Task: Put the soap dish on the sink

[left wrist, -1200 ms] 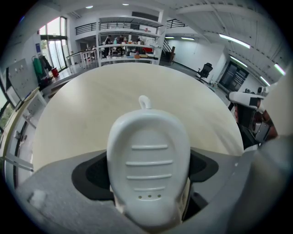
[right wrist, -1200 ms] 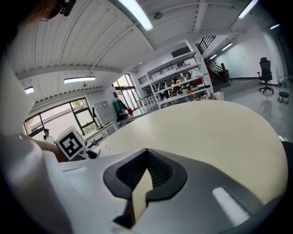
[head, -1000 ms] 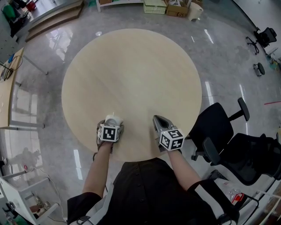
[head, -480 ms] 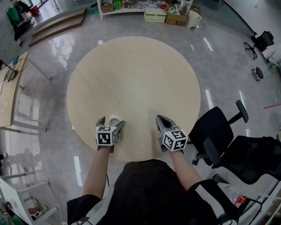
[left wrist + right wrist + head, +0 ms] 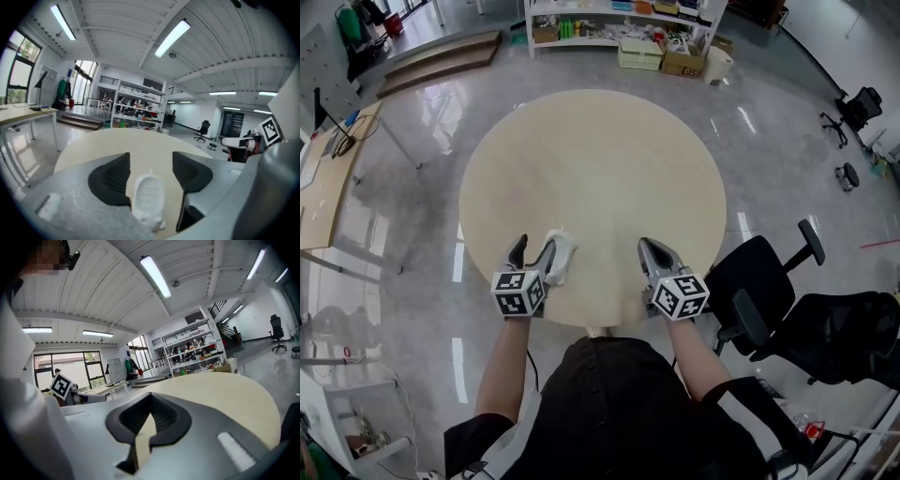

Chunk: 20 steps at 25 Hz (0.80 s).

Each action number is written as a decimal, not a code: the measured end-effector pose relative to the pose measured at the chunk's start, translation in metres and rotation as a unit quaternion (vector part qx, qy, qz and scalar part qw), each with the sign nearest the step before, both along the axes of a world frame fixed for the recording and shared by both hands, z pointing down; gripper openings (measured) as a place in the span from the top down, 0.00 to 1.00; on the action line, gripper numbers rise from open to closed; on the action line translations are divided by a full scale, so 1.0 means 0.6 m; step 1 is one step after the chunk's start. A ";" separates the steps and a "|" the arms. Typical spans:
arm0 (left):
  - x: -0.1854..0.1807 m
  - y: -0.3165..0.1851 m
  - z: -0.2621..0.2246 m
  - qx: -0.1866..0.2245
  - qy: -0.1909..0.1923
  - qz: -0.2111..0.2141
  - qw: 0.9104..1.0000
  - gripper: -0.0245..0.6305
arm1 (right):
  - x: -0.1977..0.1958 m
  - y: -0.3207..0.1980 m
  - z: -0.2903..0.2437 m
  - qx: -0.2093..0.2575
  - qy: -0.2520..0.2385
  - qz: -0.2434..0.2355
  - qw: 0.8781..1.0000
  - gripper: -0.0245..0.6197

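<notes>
The left claw (image 5: 150, 164) is pinching the soap dish (image 5: 148, 197), its jaws having just been closing on it. The dish sits low between the two pads, its long axis running straight out along the jaws and its ribbed face turned up. A thin strip of counter (image 5: 591, 159) shows between the dish and the right-hand pad, so the hold looks light and off-centre. The right claw (image 5: 150, 403) is pressed together on nothing, level with the left one and well apart on its right, so the left hand owns the dish. The head view alone shows the whole round counter ahead of both claws, with no sink on it. The left claw's view alone shows how the dish sits in the pads. The carry therefore depends on finding a sink that no view shows.
</notes>
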<state>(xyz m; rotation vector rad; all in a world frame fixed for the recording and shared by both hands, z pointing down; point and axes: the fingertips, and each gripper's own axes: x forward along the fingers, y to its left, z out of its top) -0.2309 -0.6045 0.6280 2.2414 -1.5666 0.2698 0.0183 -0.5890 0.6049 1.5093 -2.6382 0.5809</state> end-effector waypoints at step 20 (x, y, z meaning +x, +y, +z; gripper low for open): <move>-0.034 0.226 -0.154 0.182 0.015 -0.029 0.983 0.96 | 0.025 0.200 -0.135 0.088 0.002 0.014 0.996 0.95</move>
